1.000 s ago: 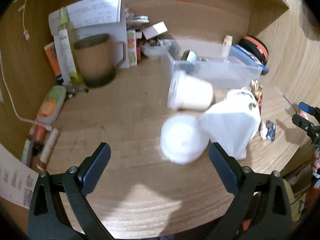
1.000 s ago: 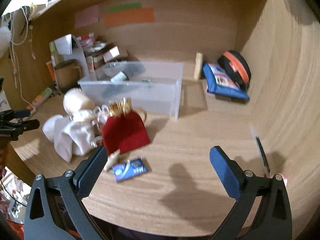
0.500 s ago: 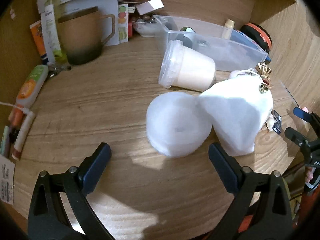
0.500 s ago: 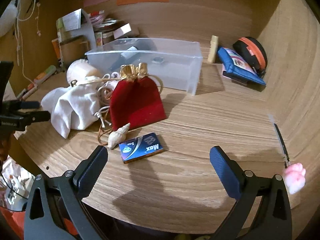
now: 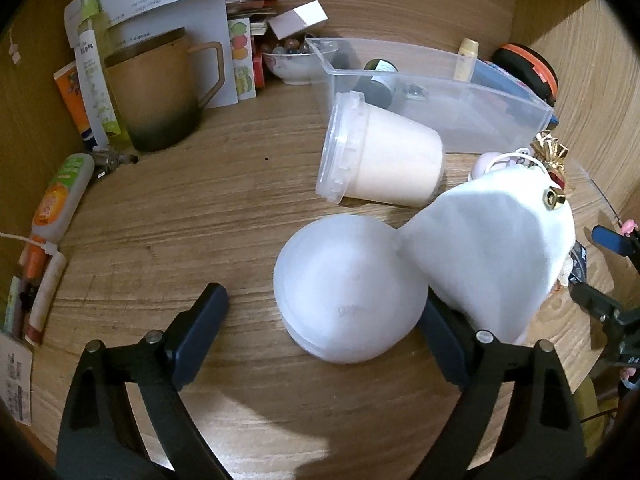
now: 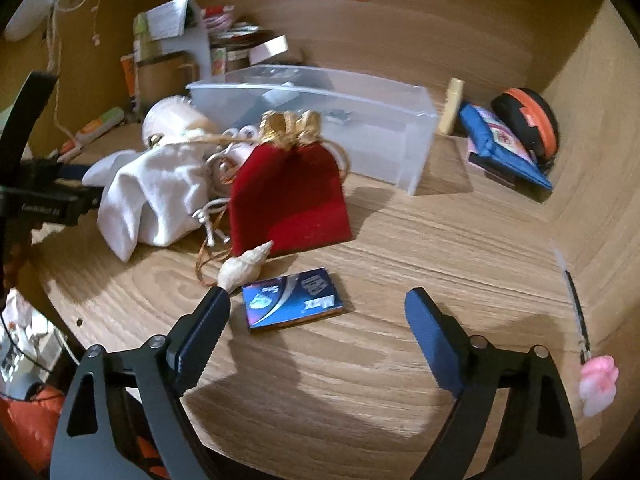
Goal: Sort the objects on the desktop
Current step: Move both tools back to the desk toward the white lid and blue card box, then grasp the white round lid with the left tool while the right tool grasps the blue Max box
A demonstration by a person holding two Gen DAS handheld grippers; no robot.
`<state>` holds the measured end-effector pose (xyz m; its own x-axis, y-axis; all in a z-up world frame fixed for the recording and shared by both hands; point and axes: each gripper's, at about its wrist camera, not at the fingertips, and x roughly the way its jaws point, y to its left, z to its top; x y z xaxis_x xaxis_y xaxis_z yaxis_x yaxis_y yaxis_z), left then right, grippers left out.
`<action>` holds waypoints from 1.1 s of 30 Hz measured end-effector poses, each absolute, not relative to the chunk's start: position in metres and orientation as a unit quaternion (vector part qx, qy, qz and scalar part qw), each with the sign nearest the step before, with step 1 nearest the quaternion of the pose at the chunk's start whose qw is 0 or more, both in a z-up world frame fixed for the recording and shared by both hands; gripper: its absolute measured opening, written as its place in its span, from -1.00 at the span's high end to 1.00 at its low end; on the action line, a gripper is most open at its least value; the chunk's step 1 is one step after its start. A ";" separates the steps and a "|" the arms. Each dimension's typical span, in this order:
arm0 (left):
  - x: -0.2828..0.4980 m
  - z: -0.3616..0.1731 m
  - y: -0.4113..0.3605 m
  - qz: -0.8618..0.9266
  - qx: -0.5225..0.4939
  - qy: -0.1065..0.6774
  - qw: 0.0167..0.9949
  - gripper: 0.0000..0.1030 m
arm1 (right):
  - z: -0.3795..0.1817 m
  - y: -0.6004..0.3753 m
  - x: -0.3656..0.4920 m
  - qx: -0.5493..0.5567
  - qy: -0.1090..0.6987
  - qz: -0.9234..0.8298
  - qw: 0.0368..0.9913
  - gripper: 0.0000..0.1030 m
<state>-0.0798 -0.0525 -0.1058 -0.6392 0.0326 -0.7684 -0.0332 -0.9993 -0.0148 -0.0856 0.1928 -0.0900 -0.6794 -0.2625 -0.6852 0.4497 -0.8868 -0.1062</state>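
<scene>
We see a wooden desk (image 6: 460, 240). On it lie a clear box (image 6: 384, 136), a red bag (image 6: 288, 196), a shell (image 6: 244, 266), a blue card box (image 6: 294, 304) and a white bag (image 5: 492, 256).

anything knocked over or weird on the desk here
Yes: the lidded tub lies tipped on its side in front of the clear bin, its lid facing left. Nothing seems to have spilled from it. A frosted dome lid lies loose beside it, touching the white pouch.
</scene>
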 end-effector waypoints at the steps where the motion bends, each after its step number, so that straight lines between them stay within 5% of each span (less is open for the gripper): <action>1: -0.080 -0.105 -0.052 0.905 -0.424 0.002 0.017 -0.80 | -0.090 0.191 -0.085 0.344 0.138 -0.907 0.200 -0.67; 4: -0.082 -0.105 -0.051 0.906 -0.423 0.003 0.016 -0.76 | -0.091 0.189 -0.084 0.336 0.143 -0.907 0.211 -0.58; 8: -0.084 -0.103 -0.048 0.907 -0.420 0.006 0.022 -0.42 | -0.092 0.190 -0.087 0.332 0.135 -0.904 0.231 -0.42; 17: -0.086 -0.103 -0.044 0.912 -0.410 0.008 0.023 -0.26 | -0.093 0.191 -0.088 0.338 0.107 -0.899 0.259 0.09; 33: -0.066 -0.094 -0.065 0.922 -0.386 -0.031 -0.012 -0.26 | -0.078 0.222 -0.083 0.336 0.050 -0.917 0.210 0.09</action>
<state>-0.0664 -0.0651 -0.0938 -0.7018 0.0023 -0.7123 0.0462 -0.9977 -0.0487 -0.0831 0.2224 -0.0776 -0.6859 -0.3523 -0.6367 0.4190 -0.9066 0.0503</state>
